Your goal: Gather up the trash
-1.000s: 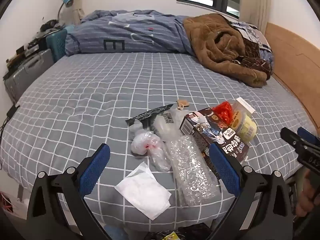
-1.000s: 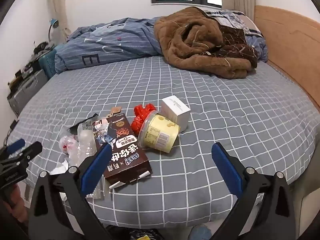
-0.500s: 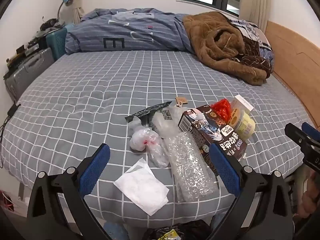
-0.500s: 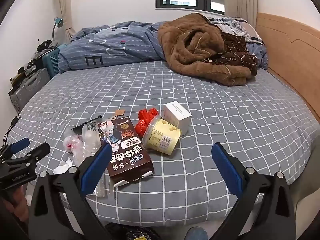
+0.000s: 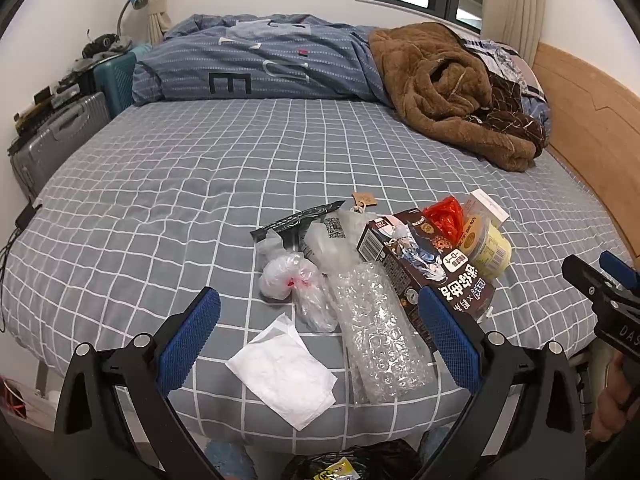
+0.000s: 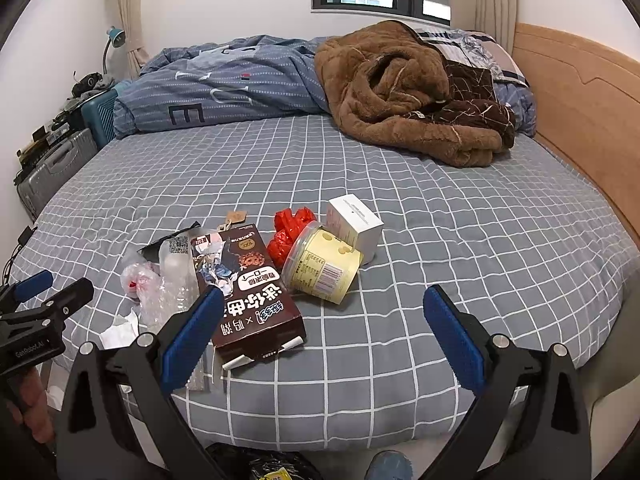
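Note:
Trash lies near the front edge of the bed: a white tissue (image 5: pixel 282 372), a bubble-wrap sheet (image 5: pixel 378 336), a knotted clear bag (image 5: pixel 290 280), a black wrapper (image 5: pixel 298 218), a brown snack box (image 5: pixel 428 268) (image 6: pixel 248 292), a red wrapper (image 6: pixel 290 228), a yellow tub (image 6: pixel 322 266) on its side and a small white box (image 6: pixel 354 222). My left gripper (image 5: pixel 318 340) hangs open above the tissue and bubble wrap. My right gripper (image 6: pixel 324 332) is open over the bed edge, right of the snack box. Neither holds anything.
A brown blanket (image 6: pixel 408 92) and a blue duvet (image 5: pixel 256 64) are heaped at the far side of the bed. A wooden headboard (image 6: pixel 580 108) runs along the right. Suitcases (image 5: pixel 60 136) stand at the left. A black trash bag (image 5: pixel 344 466) sits on the floor below the bed edge.
Both grippers have pulled back and risen a little, so the trash sits slightly farther away in both views. Nothing on the bed has moved and both stay open.

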A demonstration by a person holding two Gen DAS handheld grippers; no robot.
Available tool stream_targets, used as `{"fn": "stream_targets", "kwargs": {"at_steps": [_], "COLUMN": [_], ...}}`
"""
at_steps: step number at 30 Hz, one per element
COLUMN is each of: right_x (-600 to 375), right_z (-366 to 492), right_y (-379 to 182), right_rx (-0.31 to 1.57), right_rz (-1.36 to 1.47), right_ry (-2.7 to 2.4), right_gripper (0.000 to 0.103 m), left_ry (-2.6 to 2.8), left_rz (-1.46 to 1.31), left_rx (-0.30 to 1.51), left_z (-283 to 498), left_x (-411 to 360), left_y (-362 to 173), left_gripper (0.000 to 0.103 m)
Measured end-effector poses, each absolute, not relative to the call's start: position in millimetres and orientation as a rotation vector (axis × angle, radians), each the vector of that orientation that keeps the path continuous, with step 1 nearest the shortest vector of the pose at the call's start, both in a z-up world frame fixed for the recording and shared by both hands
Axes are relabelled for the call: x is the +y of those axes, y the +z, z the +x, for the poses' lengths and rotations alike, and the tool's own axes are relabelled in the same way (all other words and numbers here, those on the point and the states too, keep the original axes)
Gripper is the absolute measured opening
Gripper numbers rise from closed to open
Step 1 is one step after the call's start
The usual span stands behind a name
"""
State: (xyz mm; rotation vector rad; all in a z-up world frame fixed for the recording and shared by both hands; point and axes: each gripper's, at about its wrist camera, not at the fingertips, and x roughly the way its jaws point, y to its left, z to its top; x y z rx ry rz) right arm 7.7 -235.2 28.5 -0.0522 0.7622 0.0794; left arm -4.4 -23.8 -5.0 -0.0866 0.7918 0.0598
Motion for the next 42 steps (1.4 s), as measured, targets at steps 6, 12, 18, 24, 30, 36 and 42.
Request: {"fn": "stream_targets", "kwargs": {"at_steps": [6,12,18,24,30,36,42], "right_x": [-235.2,-233.6,-233.6,-236.7,-236.8,-237.3,-237.5], "right_z": [8.2,8.3,7.5,7.9,8.0,8.3,8.3], "right_y": [24.9,25.1,24.0,24.3,23.8,23.9,24.5], "right_rx": [0.764,0.764,0.763,0.764,0.765,0.764,0.764], "right_rz": [-0.050,-0.053,-0.048,-0.042,-0.044,-0.043,-0.044], "right_ry": [0.083,0.083,0.081,0.084,0.082,0.082,0.084], "right_gripper": [0.096,0.096,0.096,0.096,0.096,0.096,0.096], "left_ry": [0.069,0.074,0.081,0.087,0.086,0.086,0.086], "left_rz": [-0.090,-0.078,-0.073,-0.068,-0.066,-0.068,-0.069], "left_rx": [0.791,0.788,0.791,0.795,0.797,0.796,0.799], "left_z": [-3.6,-4.0,-4.0,-4.3,-4.7,-5.8,-6.1], "left_x": [-22.3,-22.0,-21.5,-20.2,-20.5,-21.5,-22.0], "left_y": [-4.2,-4.1,-4.6,-4.2,-3.9,-4.0,-3.8], "left_gripper": [0.097,0.097,0.097,0.097,0.097,0.097,0.097]}}
